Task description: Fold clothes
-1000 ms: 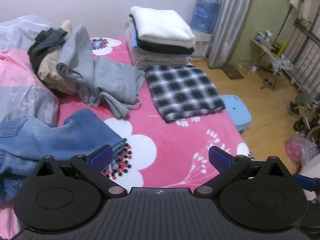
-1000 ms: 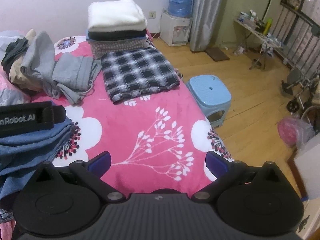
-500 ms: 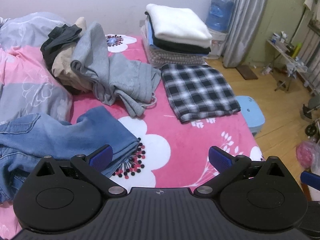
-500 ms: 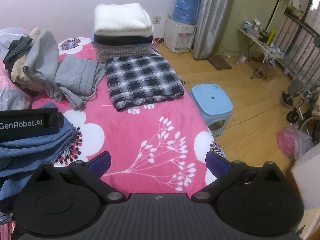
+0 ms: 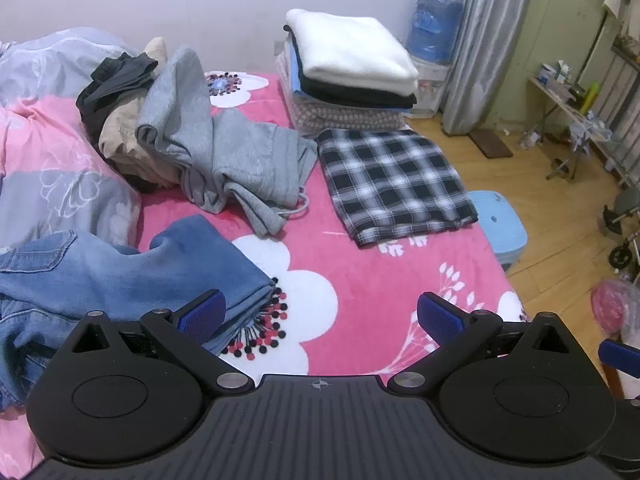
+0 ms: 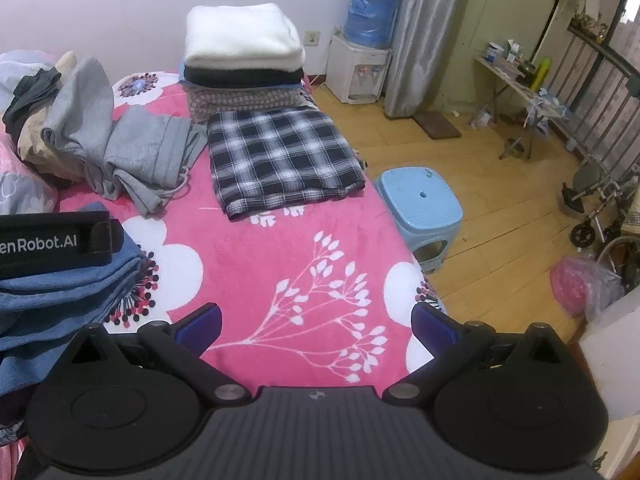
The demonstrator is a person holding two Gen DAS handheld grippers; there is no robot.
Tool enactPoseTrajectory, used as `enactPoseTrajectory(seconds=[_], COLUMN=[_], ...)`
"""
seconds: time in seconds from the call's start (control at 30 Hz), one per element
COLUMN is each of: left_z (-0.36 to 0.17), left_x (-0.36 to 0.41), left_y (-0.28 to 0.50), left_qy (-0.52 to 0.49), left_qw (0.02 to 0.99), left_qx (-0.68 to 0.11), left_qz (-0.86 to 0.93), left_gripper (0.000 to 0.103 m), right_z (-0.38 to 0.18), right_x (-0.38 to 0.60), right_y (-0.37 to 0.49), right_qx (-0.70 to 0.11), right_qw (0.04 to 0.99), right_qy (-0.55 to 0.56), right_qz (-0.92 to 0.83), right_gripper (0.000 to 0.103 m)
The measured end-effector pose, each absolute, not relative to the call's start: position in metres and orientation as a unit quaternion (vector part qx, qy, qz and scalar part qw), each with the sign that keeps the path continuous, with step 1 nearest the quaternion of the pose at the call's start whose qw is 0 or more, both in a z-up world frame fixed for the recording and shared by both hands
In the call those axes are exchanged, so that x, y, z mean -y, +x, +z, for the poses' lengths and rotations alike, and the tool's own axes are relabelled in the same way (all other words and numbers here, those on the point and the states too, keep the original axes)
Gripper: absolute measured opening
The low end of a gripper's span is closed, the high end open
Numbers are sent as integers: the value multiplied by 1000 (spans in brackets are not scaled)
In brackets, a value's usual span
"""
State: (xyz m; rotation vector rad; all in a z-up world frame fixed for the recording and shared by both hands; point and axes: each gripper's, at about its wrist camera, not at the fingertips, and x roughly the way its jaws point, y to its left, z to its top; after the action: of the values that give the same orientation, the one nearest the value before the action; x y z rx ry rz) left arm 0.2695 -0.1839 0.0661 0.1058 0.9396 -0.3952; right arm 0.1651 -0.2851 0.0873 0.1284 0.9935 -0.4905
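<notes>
Jeans (image 5: 120, 276) crumpled near bed's (image 5: 360, 288) left edge, under left gripper (image 5: 320, 316), fingers spread wide, holding nothing. Grey sweatpants (image 5: 240, 160) heaped mid-bed. Plaid shirt (image 5: 392, 184) folded flat at right edge; folded stack (image 5: 352, 76) at far right corner. Right gripper (image 6: 316, 326) spread wide, empty, above right edge.
</notes>
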Motion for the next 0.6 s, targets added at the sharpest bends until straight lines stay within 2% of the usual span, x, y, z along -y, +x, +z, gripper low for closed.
enactPoseTrajectory(seconds=[0.6], left_z=[66], left_x=[188], left_y=[264], left_qy=[49], left_qw=[873], left_qx=[-447], left_qz=[-190], left_gripper=[103], right_z=[86], right_x=[287], right_y=[158], right_qx=[-471], right_qw=[849], right_qy=[59], right_qz=[-234], right_gripper=[103])
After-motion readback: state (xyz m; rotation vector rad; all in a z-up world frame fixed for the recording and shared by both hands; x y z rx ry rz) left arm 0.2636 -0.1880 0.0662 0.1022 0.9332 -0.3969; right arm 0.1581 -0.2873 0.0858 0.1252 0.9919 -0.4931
